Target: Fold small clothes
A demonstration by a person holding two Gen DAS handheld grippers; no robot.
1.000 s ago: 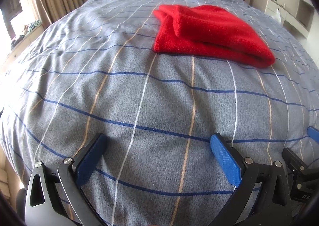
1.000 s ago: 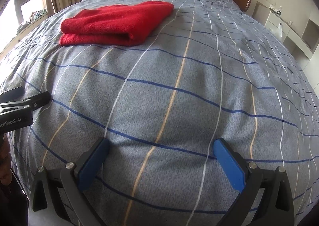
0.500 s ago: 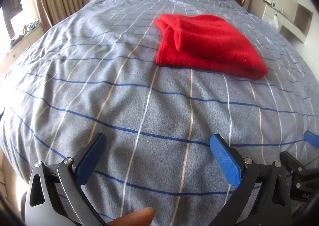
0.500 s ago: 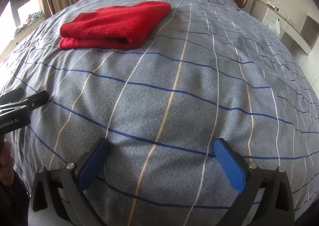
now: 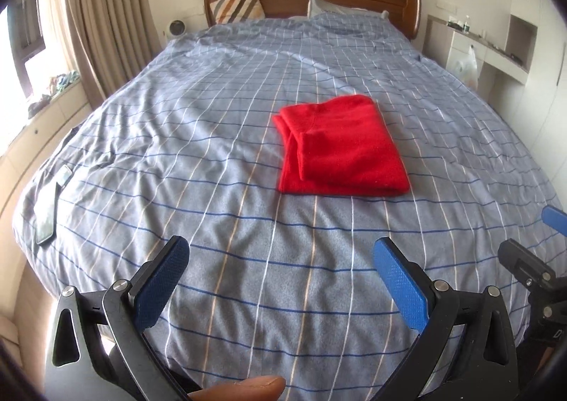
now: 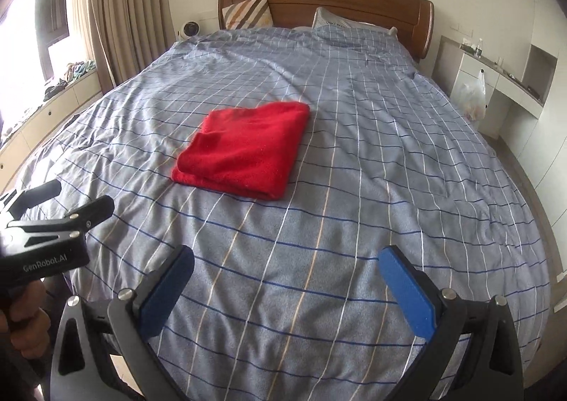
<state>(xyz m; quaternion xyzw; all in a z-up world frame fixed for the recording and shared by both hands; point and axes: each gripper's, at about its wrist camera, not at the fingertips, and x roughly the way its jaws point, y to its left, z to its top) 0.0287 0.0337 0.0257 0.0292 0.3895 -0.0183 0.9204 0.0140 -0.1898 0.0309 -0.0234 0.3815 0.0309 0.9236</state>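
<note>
Cloth (image 5: 342,149): red, folded, lying mid-bed (image 5: 177,139).
Left hand-held gripper (image 5: 281,280): fingers spread apart, empty, over the bed's near edge.
Right hand-held gripper (image 6: 287,289): likewise spread, empty.

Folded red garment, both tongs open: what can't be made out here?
- Red garment: its type; the folds hide it in both views.
- Shelf items: too small, right wrist view.
- Flat dark object at the bed edge: unidentifiable, left wrist view.
- Right tongs: cut by the frame edge, left wrist view.
</note>
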